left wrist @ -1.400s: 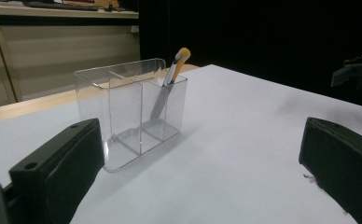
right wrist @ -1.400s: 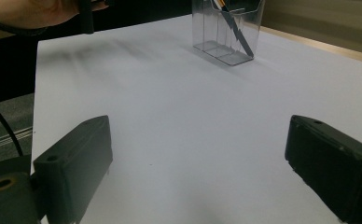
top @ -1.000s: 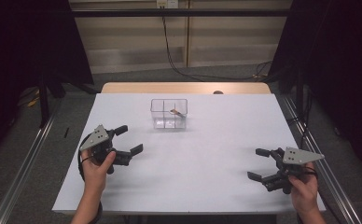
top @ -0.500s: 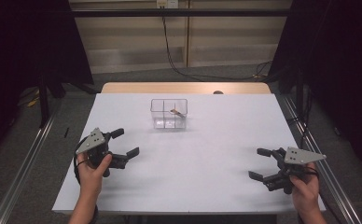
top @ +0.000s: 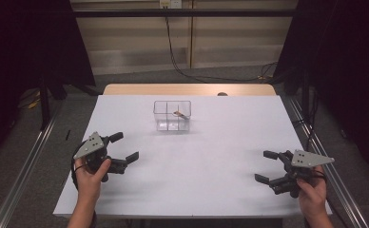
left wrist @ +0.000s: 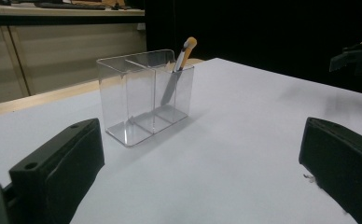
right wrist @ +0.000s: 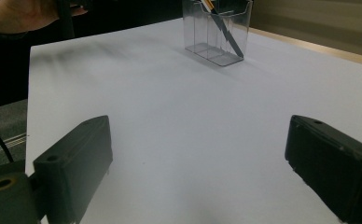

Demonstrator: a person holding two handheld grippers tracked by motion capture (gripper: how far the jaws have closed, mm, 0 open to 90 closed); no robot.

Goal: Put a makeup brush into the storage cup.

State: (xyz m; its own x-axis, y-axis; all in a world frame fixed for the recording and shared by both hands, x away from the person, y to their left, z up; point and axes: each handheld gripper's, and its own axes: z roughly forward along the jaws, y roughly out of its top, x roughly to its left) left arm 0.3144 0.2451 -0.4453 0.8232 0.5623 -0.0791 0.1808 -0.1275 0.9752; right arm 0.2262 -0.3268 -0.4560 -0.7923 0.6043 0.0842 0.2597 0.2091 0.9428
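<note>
Both tongs gape near table [top: 192, 190] corners — clear organizer [top: 172, 115] well apart.

Lab recording booth: black curtains [top: 25, 47], floor rails [top: 23, 171].

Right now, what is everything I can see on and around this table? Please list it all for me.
Table: one, white top, centre of the high view.
Clear organiser: one, see-through plastic with compartments, far middle of the table.
Pen-like tool: one, grey with an orange tip, leaning inside the organiser's right compartment as seen from above.
Wooden strip: one, light brown, along the table's far edge.
Cables: a few, black, on the floor beyond the table.
Metal rails: two, silver, on the floor at either side.
Left gripper: one, black, jaws open, near left of the table.
Right gripper: one, black, jaws open, near right.
Hands: two, each holding a gripper.
</note>
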